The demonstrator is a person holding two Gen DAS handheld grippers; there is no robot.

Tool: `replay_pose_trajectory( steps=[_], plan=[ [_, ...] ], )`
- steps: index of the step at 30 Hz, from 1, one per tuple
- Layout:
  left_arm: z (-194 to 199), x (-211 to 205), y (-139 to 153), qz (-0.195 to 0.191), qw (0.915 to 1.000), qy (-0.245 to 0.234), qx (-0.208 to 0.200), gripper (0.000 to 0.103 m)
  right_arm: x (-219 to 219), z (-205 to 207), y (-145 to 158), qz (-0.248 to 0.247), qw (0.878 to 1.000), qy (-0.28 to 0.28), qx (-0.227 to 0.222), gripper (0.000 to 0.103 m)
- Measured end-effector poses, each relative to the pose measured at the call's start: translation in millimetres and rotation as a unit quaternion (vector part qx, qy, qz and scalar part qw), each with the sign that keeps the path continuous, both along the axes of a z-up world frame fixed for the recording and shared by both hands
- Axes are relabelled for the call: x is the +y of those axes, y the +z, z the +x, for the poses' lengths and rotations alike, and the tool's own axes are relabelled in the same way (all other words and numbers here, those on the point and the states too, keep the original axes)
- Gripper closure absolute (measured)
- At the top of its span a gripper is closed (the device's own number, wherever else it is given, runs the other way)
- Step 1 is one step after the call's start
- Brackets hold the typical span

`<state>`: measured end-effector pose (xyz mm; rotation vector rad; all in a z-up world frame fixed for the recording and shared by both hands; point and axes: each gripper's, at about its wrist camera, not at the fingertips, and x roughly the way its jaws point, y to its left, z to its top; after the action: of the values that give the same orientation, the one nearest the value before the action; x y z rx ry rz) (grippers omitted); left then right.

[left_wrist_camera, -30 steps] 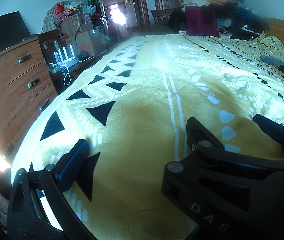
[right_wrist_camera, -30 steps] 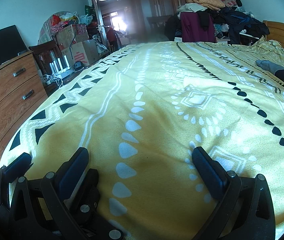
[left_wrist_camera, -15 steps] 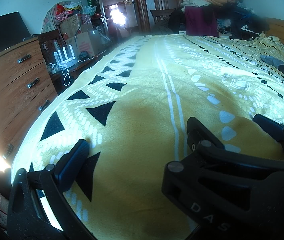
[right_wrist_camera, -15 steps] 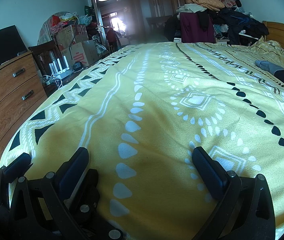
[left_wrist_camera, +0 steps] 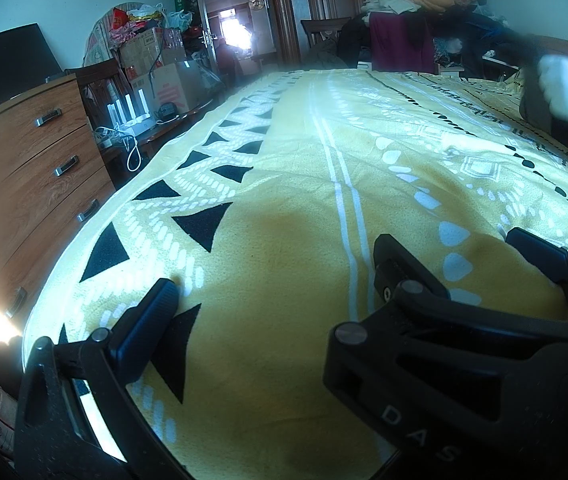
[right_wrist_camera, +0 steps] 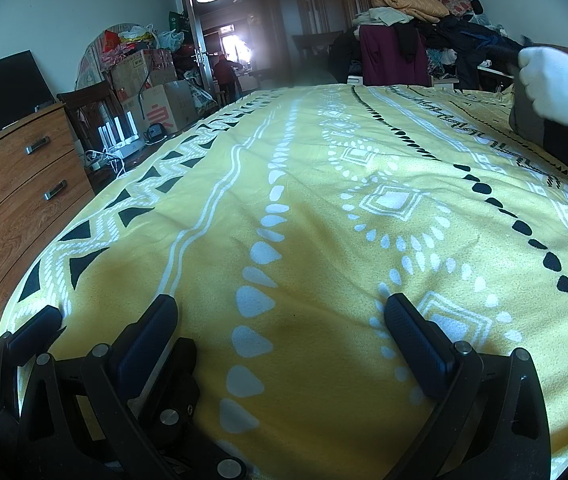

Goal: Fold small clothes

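Note:
Both grippers rest low on the yellow patterned bedspread (left_wrist_camera: 284, 208) (right_wrist_camera: 303, 208) at its near edge. My left gripper (left_wrist_camera: 280, 316) is open with only blanket between its fingers. Its right finger is hidden behind a black frame marked DAS (left_wrist_camera: 423, 364). My right gripper (right_wrist_camera: 284, 332) is open and holds nothing. At the far right, a person's white-gloved hand (left_wrist_camera: 567, 88) (right_wrist_camera: 555, 84) grips a dark grey garment (left_wrist_camera: 539, 108) (right_wrist_camera: 527, 120), raised off the bed, far from both grippers.
A wooden dresser (left_wrist_camera: 24, 184) (right_wrist_camera: 12, 196) stands close along the bed's left side. Cardboard boxes (left_wrist_camera: 164, 80) and cables lie beyond it. A heap of clothes (right_wrist_camera: 403, 12) is piled at the far end. A person (right_wrist_camera: 226, 76) stands in the doorway.
A white-gloved hand has come in from the right and lifted the dark garment that lay flat on the bed. Neither gripper has moved.

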<state>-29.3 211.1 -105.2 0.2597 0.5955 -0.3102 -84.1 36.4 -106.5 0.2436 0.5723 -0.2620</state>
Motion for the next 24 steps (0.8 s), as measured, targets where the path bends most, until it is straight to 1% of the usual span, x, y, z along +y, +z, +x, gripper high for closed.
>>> replay_pose_trajectory(
  steps=[24],
  plan=[
    [0.0,0.3,-0.1,0.000,1.0000,0.000,0.000,0.000,-1.6,-0.8,2.5,0.000,1.000,0.000,0.000,0.000]
  ],
)
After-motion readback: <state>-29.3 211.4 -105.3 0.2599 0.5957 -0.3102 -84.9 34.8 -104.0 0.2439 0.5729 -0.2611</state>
